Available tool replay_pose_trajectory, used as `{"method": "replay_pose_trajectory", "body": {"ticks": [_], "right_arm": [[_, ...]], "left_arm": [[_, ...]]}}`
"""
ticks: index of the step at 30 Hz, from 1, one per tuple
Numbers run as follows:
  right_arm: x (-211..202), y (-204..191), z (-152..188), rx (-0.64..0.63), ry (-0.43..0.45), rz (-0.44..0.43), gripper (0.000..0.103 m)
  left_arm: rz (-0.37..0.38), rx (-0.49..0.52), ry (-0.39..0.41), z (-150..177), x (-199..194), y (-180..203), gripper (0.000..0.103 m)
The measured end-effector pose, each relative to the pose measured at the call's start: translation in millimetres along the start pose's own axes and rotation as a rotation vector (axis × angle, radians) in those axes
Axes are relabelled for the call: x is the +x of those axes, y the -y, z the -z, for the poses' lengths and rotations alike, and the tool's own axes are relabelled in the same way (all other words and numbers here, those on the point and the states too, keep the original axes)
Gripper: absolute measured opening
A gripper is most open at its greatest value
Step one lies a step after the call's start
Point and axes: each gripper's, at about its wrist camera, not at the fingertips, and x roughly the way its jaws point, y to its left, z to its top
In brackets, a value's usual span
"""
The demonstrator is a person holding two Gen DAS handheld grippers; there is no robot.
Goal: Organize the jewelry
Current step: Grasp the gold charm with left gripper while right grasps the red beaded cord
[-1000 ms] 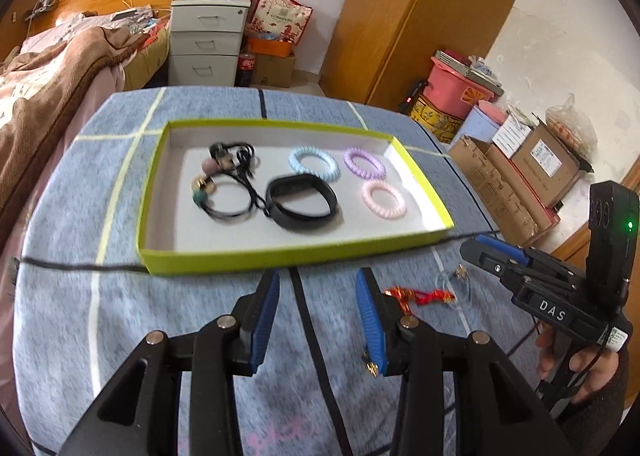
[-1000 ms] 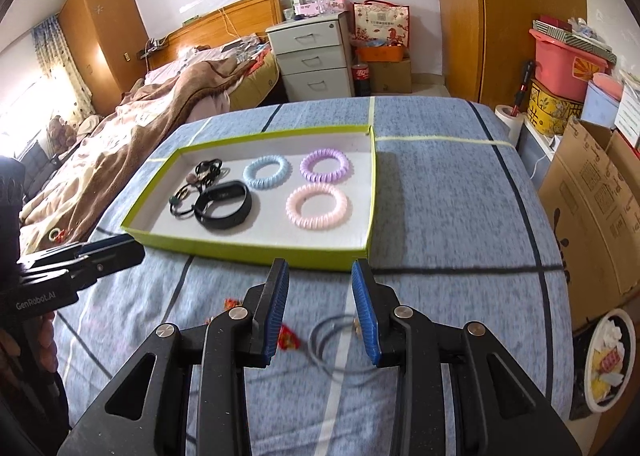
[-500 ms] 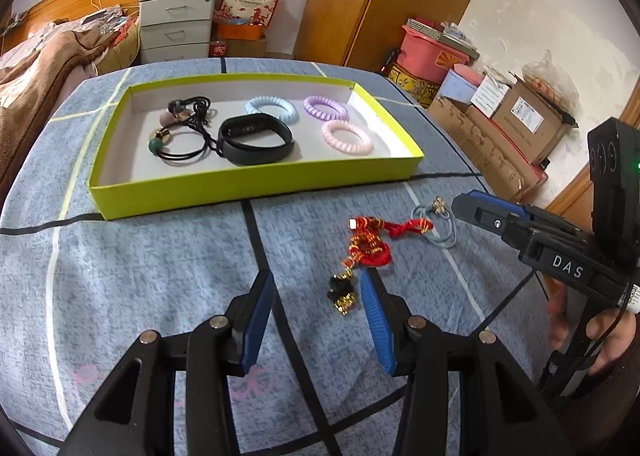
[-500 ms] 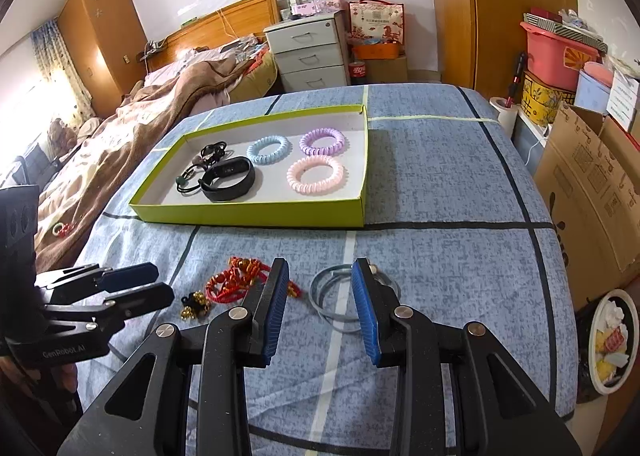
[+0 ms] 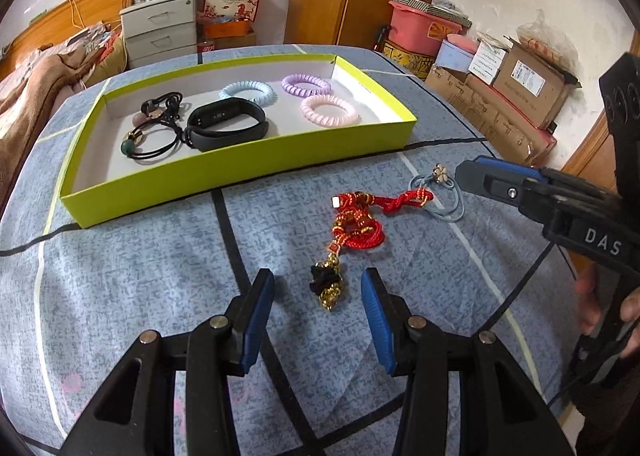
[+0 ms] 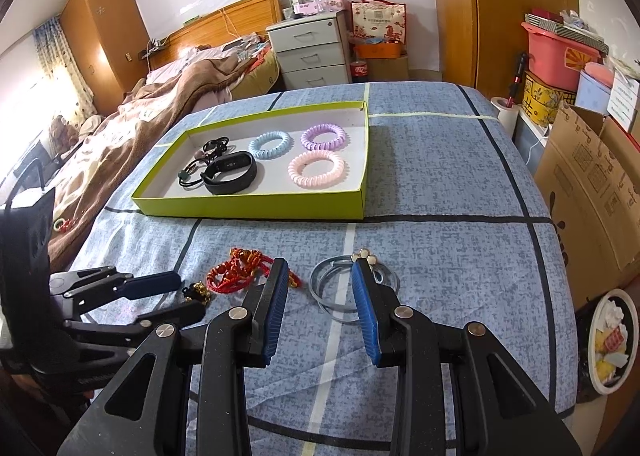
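A yellow-green tray (image 5: 248, 168) (image 6: 256, 208) on the blue cloth holds a black wristband (image 5: 226, 128), black bead hair ties (image 5: 154, 132), and blue (image 5: 248, 92), purple (image 5: 306, 84) and pink (image 5: 330, 110) coil bands. In front of it lie a red cord charm with a black-gold end (image 5: 356, 224) (image 6: 236, 274) and a grey-blue hair tie with a gold flower (image 5: 440, 192) (image 6: 340, 288). My left gripper (image 5: 318, 284) is open, its jaws either side of the charm's black-gold end. My right gripper (image 6: 320, 268) is open over the hair tie.
A bed with a brown blanket (image 6: 160, 104) lies to the left. A drawer unit (image 6: 312, 52) stands behind the table. Cardboard boxes (image 6: 592, 184) and a pink bin (image 6: 556, 52) stand along the right edge. A bowl (image 6: 610, 340) sits on the floor.
Both grippers have pulled back from the tray toward the near edge. The charm and hair tie have come into full view between the jaws. Both stay open.
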Motion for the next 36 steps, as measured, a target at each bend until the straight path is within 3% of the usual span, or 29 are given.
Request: {"method": "replay_pose_trajectory", "body": {"ticks": [5, 15, 21, 30, 36], "right_arm": [[6, -5, -5, -0.022, -0.011, -0.007, 0.034], [14, -14, -5, -0.045, -0.03, -0.013, 0.035], [20, -23, -4, -0.104, -0.048, -0.021, 0.035], [30, -30, -11, -0.125, -0.072, -0.098, 0.035], [43, -37, -10, -0.171, -0.113, -0.086, 0.035]], "left_arm": [[-0.035, 0.02, 0.001, -1, 2, 2, 0.044], [-0.041, -0.015, 0.012, 0, -1, -10, 0.016], [-0.033, -0.028, 0.014, 1, -4, -15, 0.015], [-0.05, -0.072, 0.019, 6, -11, -34, 0.015], [-0.051, -0.083, 0.019, 8, -11, -39, 0.015]]}}
